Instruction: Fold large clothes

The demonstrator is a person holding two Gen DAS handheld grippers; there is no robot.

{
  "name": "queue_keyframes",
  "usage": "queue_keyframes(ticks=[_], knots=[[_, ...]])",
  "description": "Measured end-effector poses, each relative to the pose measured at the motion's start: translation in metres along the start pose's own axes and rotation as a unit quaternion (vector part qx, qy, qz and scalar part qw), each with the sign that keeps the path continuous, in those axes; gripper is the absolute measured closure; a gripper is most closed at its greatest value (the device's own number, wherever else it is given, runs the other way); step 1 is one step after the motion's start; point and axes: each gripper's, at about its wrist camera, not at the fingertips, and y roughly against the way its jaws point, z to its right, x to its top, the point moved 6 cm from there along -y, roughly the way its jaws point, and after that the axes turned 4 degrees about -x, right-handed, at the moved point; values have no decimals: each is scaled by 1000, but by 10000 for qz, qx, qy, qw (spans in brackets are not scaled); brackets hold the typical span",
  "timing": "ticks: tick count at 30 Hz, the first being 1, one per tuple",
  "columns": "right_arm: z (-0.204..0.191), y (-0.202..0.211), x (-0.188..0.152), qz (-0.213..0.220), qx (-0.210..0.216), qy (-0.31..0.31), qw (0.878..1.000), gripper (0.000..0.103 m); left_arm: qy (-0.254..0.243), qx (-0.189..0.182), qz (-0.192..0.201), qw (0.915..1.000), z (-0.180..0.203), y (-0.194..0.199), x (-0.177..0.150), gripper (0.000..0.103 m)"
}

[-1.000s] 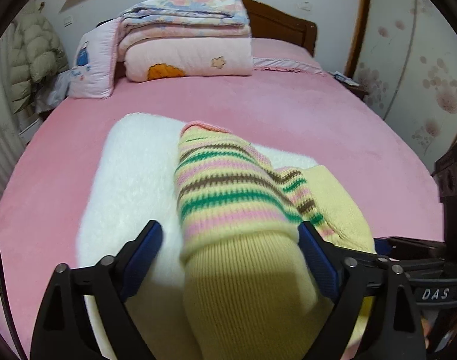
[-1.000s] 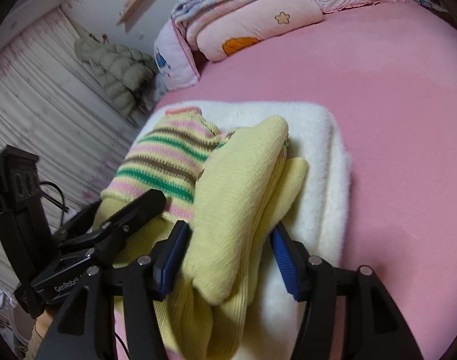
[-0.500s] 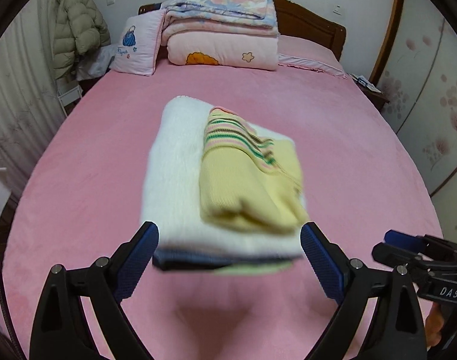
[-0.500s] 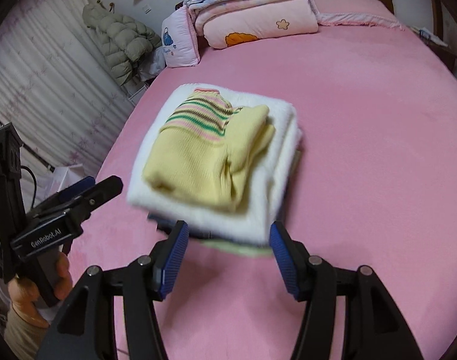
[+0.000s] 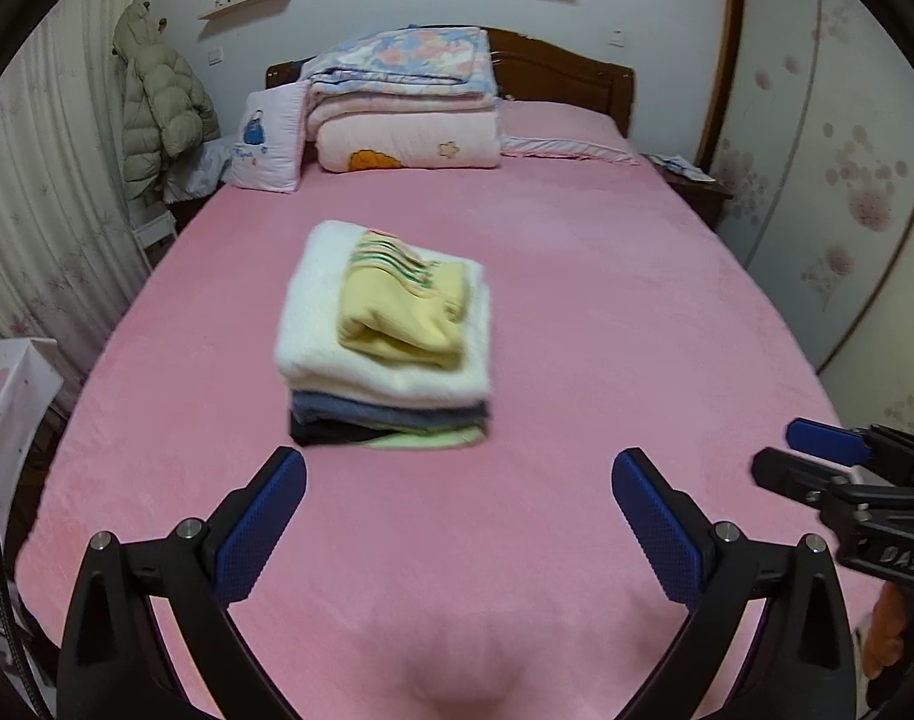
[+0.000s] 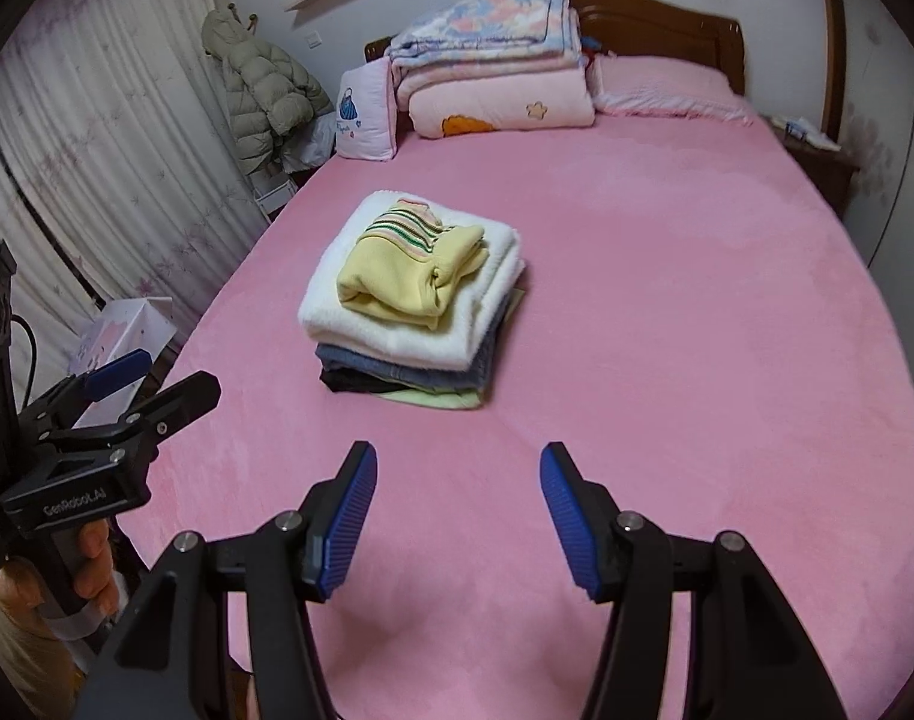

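Note:
A folded yellow sweater with striped trim lies on top of a stack of folded clothes on the pink bed. Under it are a white fleece garment, blue jeans, a dark piece and a pale green piece. My left gripper is open and empty, well short of the stack. It also shows in the right wrist view. My right gripper is open and empty, also back from the stack. It shows at the right edge of the left wrist view.
Folded quilts and a small pillow lie at the headboard. A puffy coat hangs by the curtain at left. A nightstand stands at the far right, and a white box beside the bed at left.
Both grippers let go of the yellow sweater on the stack and pulled back toward the foot of the bed. The stack now sits farther off in both views.

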Motion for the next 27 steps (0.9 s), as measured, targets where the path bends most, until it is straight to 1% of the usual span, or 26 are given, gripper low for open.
queue_keyframes(ticks=[2, 3, 7, 9, 12, 13, 15, 18, 21, 24, 27], knots=[[3, 15, -18, 13, -24, 65, 10000, 46, 34, -178, 20, 9998, 17, 12, -17, 1], [5, 20, -26, 17, -30, 93, 10000, 46, 18, -211, 19, 9998, 23, 15, -23, 1], [10, 37, -62, 108, -141, 188, 9997, 46, -48, -190, 81, 9998, 50, 27, -57, 1], [15, 42, -76, 95, -173, 150, 9997, 46, 47, -203, 77, 9998, 58, 31, -71, 1], [23, 51, -107, 13, -267, 87, 9996, 46, 281, -328, 53, 9991, 67, 36, -94, 1], [26, 54, -116, -8, -313, 84, 9995, 46, 373, -258, 58, 9990, 69, 38, -104, 1], [31, 59, -133, -16, -343, 74, 9994, 46, 456, -251, 112, 9986, 71, 41, -117, 1], [43, 64, -158, -2, -448, -103, 9989, 46, 500, 66, 191, 9985, 75, 46, -139, 1], [56, 67, -179, 144, -549, -328, 9978, 46, 555, 150, 247, 9980, 79, 50, -154, 1], [66, 71, -189, 329, -662, -552, 9957, 46, 516, 175, 280, 9981, 87, 52, -165, 1], [74, 75, -196, 528, -675, -818, 9930, 46, 349, 198, 273, 9988, 96, 50, -169, 1]])
